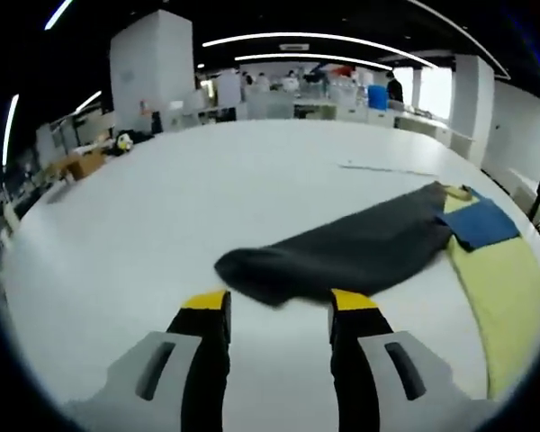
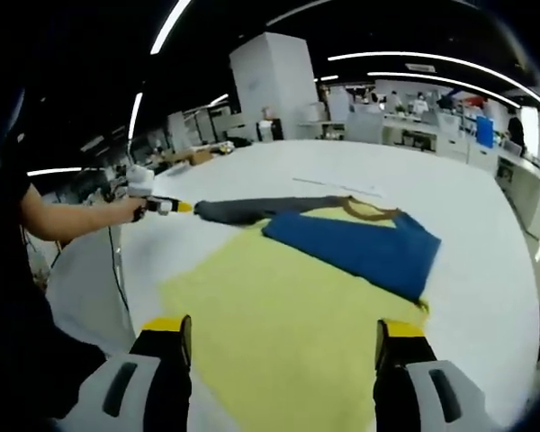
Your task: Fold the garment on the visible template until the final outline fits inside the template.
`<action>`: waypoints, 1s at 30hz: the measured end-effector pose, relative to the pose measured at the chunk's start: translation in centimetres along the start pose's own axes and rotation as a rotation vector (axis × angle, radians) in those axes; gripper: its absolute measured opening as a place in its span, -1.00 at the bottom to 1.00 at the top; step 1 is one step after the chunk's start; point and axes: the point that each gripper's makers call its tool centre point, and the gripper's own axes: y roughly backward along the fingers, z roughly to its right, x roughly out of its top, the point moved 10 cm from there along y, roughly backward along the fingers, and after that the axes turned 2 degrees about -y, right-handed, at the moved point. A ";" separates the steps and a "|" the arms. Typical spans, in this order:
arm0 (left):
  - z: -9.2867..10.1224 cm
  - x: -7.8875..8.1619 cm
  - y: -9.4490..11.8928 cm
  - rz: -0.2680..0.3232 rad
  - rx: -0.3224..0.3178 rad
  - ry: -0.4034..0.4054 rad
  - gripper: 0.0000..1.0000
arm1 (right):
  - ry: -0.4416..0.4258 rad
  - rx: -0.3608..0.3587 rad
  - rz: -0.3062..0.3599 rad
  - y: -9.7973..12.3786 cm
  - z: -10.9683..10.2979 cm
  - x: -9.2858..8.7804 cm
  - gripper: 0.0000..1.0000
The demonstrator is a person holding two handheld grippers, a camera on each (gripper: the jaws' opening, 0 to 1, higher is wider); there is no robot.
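In the left gripper view, the left gripper (image 1: 279, 306) stands wide open with nothing between its fingers; the dark grey sleeve (image 1: 342, 252) of the garment lies on the white table (image 1: 162, 207) just ahead of the fingertips. In the right gripper view, the right gripper (image 2: 283, 337) is also spread wide and empty, its fingers over the yellow template (image 2: 279, 315), with the blue folded part (image 2: 360, 247) beyond them.
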 end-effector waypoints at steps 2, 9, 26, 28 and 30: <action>0.0 -0.1 -0.5 0.000 0.006 0.006 -0.30 | 0.003 -0.006 -0.006 0.0 0.0 -0.1 0.65; -0.2 -1.0 -1.8 -0.028 0.059 0.049 -0.45 | -0.017 -0.020 -0.016 0.1 0.3 -0.7 0.61; 0.3 -1.4 -2.3 -0.046 0.102 0.151 -0.83 | 0.009 -0.073 -0.061 0.1 0.9 -1.4 0.55; 0.3 -1.4 -2.2 -0.053 0.097 0.160 -0.79 | 0.014 -0.077 -0.074 0.1 1.0 -1.6 0.55; 0.4 -1.4 -2.2 -0.042 0.085 0.157 -0.71 | 0.014 -0.080 -0.079 0.2 1.0 -1.7 0.54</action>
